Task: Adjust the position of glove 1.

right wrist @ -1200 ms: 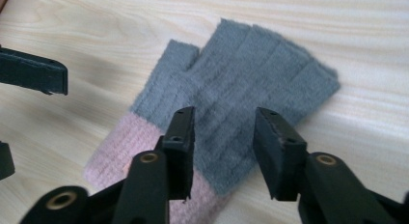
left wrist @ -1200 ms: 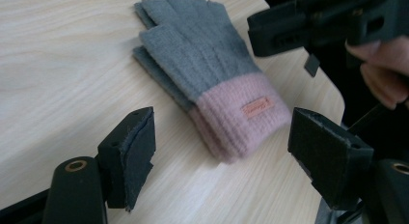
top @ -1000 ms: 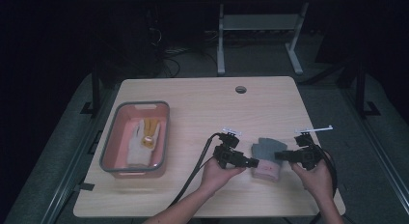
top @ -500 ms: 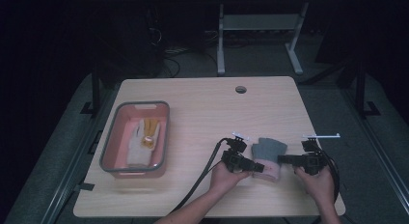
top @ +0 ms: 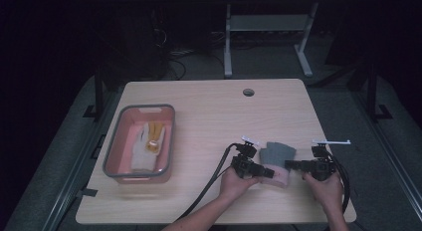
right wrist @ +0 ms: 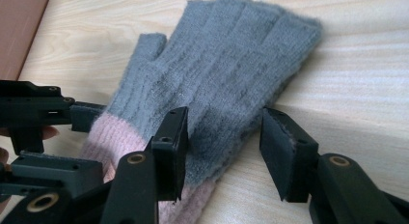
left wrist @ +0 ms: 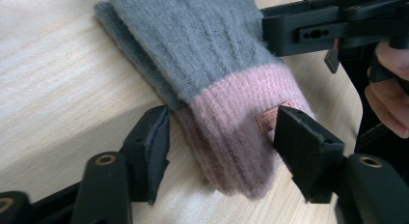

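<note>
A grey knit glove with a pink cuff lies flat near the table's front right. My left gripper comes at it from the left. In the left gripper view its jaws straddle the pink cuff; they have just been closing, and the cuff does not look squeezed. My right gripper reaches in from the right. In the right gripper view it stands open over the grey side edge of the glove, one jaw above the knit and the other beside it over bare wood.
A pink tray with a grey rim sits at the table's left, holding a white glove with yellow on it. A cable hole is near the far edge. The table's front edge runs just below my hands.
Both grippers have sunk a little and drawn in on the glove. The left jaws have narrowed around the pink cuff.
</note>
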Motion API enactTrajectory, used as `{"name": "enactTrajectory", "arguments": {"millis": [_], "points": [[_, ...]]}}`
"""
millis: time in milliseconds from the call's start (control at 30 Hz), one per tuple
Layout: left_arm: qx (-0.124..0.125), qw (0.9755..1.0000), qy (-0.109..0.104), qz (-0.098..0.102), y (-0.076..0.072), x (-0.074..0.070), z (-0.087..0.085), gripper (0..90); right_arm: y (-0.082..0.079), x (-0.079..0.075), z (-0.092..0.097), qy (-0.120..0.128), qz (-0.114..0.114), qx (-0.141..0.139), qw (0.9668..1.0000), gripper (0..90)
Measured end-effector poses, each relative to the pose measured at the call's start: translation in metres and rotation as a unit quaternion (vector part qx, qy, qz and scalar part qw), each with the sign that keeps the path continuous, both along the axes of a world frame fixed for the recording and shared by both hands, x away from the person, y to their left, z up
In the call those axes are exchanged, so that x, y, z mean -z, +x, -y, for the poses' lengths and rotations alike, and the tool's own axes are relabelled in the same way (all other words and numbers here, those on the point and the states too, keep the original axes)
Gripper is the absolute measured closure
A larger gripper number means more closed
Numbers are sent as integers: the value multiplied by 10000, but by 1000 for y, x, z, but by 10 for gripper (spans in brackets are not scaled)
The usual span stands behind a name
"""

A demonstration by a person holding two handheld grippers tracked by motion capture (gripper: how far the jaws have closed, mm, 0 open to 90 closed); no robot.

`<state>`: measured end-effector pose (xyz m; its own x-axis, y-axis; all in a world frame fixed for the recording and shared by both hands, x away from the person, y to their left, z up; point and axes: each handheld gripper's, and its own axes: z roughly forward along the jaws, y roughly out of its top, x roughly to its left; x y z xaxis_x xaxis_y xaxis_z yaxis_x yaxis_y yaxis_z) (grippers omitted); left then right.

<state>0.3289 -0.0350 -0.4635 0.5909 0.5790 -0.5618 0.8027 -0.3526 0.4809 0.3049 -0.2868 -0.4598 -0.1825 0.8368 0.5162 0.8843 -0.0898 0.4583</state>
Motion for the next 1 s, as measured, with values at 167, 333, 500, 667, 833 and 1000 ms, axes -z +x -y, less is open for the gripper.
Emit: {"name": "enactTrajectory", "arguments": {"millis": [167, 333, 500, 667, 833, 1000], "points": [[21, 10000, -1, 54, 0, 1, 2, 407, -1, 6, 0, 122, -24, 78, 9999, 553], [13, 10000, -11, 71, 0, 2, 3, 446, -4, 9, 0, 279, -4, 139, 9995, 594], [38, 9999, -22, 90, 1, 2, 4, 472, -4, 11, 1, 403, -14, 202, 9990, 636], [55, 9999, -7, 112, 2, 2, 5, 493, -5, 14, 1, 522, -54, 244, 9983, 687], [31, 9999, -35, 106, 2, 2, 6, 528, -4, 16, 2, 689, -131, 279, 9971, 723], [50, 9999, -56, 117, 3, 2, 5, 563, -3, 18, 3, 815, -166, 295, 9961, 761]]}}
